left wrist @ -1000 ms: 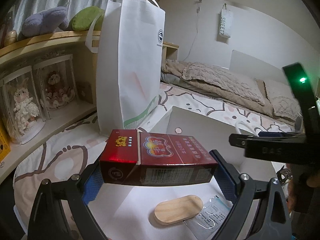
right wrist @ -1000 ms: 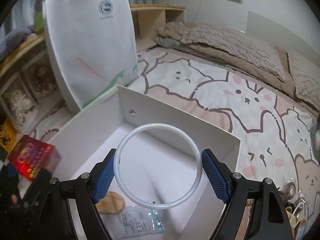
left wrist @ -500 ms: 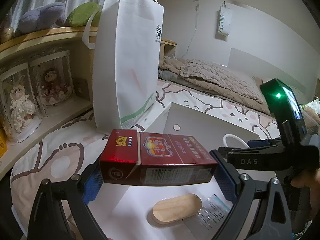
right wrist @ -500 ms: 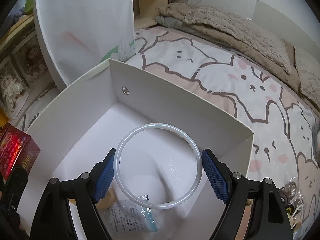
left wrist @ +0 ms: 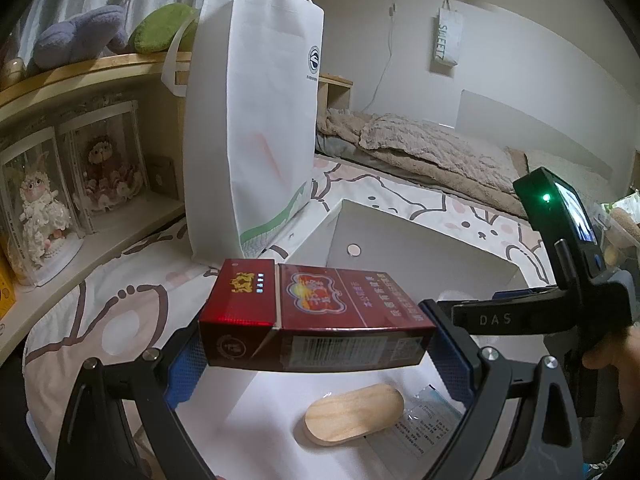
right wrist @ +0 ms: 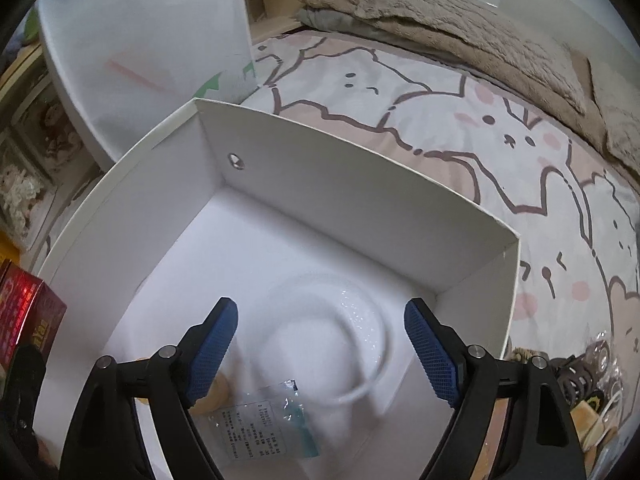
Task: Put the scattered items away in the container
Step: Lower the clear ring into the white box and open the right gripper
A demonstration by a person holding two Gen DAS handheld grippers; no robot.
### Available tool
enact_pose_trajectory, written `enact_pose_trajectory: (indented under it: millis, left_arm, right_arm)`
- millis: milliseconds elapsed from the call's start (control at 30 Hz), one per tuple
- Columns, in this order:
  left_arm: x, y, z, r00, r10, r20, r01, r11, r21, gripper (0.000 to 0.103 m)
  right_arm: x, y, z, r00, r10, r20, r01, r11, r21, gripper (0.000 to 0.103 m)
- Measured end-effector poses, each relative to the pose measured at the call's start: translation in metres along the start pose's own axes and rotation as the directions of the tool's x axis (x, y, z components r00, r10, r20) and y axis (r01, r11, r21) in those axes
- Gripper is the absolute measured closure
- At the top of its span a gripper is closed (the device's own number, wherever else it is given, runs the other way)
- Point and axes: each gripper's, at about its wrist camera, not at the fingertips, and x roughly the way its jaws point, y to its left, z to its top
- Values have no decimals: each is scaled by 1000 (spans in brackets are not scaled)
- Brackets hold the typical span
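My left gripper (left wrist: 316, 340) is shut on a red cigarette pack (left wrist: 312, 320), held lengthwise above the near-left corner of the white box (left wrist: 420, 240). Inside the box lie a wooden oval (left wrist: 354, 408) and a clear sachet (left wrist: 424, 420). My right gripper (right wrist: 322, 344) hangs over the same box (right wrist: 360, 176) with its jaws opening and nothing pressed between them. The white ring (right wrist: 348, 340) shows blurred below them on the box floor, free of the pads. The sachet (right wrist: 264, 420) lies near the left finger, and the red pack (right wrist: 24, 320) shows at the left edge.
A tall white shopping bag (left wrist: 256, 120) stands just behind the box's left corner. Wooden shelves (left wrist: 80, 80) with dolls in cases and plush toys run along the left. A beige blanket (right wrist: 440, 20) covers the far bed. Small bagged items (right wrist: 584, 376) lie right of the box.
My right gripper tipped down into the box and let go of the white ring, which dropped to the box floor. My left gripper kept still with the red pack.
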Motion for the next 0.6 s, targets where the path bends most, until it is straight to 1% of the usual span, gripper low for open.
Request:
enact_pose_trajectory:
  millis: [67,167,300,533,600]
  left_arm:
    - [0,0,0,1000,-1,-4,1,1000,0,6]
    - [1,-1,0,1000,0,-9,0,1000,8,6]
    - [4,-7,-2,999,2,-33,-1,999,51,6]
    - [5,-18,-6,997,-36,-66,42,994,98,6]
    - [7,-19,-6,996,-29,-79,37,995,94,5]
  right_arm:
    - [1,-1,0,1000,5,-1,-5,1000,4,7]
    - [1,0,-1,1000,5,2,-5,1000,0,7]
    - [1,-2,-1,1000,7,4,-7,1000,7,7]
    - [0,-7,-1,1000,13,15,-14,999,33,7]
    - [0,-8,-1,1000,15,17,-15,999,37,7]
